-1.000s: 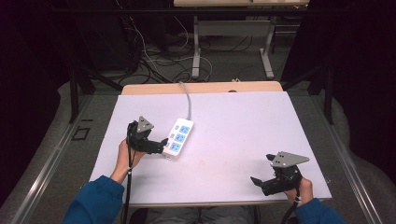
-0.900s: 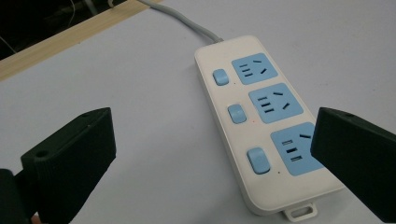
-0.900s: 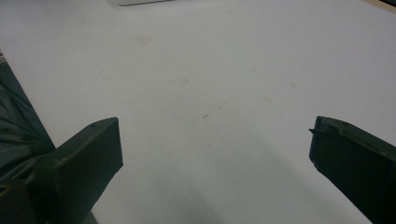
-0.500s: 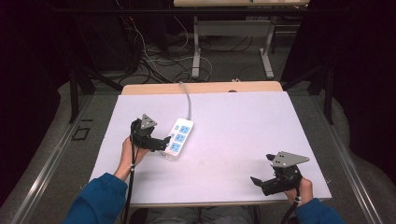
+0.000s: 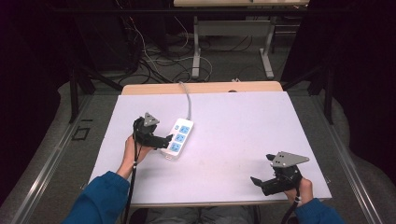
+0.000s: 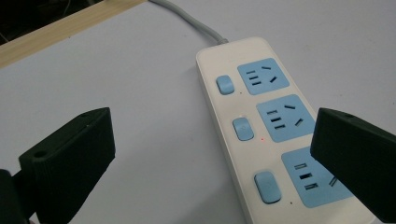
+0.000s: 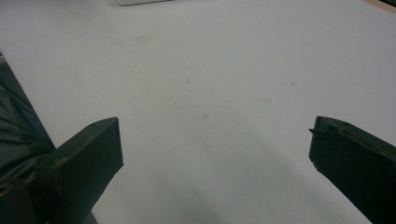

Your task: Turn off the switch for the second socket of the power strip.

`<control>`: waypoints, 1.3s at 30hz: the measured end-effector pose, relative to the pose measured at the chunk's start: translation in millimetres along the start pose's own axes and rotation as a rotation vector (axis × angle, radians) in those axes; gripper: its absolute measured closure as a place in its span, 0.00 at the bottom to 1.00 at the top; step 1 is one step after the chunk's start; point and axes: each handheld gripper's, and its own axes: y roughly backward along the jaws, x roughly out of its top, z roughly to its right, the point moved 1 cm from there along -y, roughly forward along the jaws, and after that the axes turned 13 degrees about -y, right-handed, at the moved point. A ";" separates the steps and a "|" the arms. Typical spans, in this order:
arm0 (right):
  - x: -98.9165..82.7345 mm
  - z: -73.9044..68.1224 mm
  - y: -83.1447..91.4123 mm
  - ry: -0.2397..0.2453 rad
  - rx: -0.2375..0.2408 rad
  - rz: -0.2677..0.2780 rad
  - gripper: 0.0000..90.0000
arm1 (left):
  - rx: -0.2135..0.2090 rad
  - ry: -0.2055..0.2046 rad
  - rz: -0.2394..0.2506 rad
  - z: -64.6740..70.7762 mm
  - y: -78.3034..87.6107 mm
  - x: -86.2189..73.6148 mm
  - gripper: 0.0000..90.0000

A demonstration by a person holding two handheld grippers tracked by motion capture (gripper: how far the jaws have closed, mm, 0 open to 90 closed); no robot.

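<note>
A white power strip (image 5: 177, 138) with three blue sockets and three blue switches lies left of the table's middle, its grey cable (image 5: 187, 99) running to the far edge. My left gripper (image 5: 166, 141) hovers at the strip's near left side, open, one jaw over the nearest socket. In the left gripper view the strip (image 6: 261, 126) lies between the spread jaws of that gripper (image 6: 219, 168), and a small red light shows by the middle switch (image 6: 243, 129). My right gripper (image 5: 258, 182) rests open near the table's front right, over bare white surface (image 7: 210, 93).
The white table top (image 5: 243, 126) has a wooden strip along its far edge (image 5: 210, 87). Behind it stand table legs and loose cables on the floor (image 5: 163, 60). A dark trouser leg (image 7: 18, 126) shows beyond the table's front edge in the right gripper view.
My left gripper has edged right toward the power strip and now overlaps its near end. The right gripper has stayed where it was.
</note>
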 end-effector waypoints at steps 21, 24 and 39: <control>-0.1 0.0 -0.1 -0.003 0.000 -0.001 0.02 | -0.036 0.010 0.018 2.9 -11.6 8.5 0.49; 0.1 0.4 -0.4 0.003 0.000 0.000 0.02 | -0.017 0.021 0.038 4.4 -13.9 8.2 0.59; -0.1 0.0 -0.3 -0.003 -0.003 0.001 0.02 | -0.070 0.016 0.044 4.9 -16.0 6.0 1.00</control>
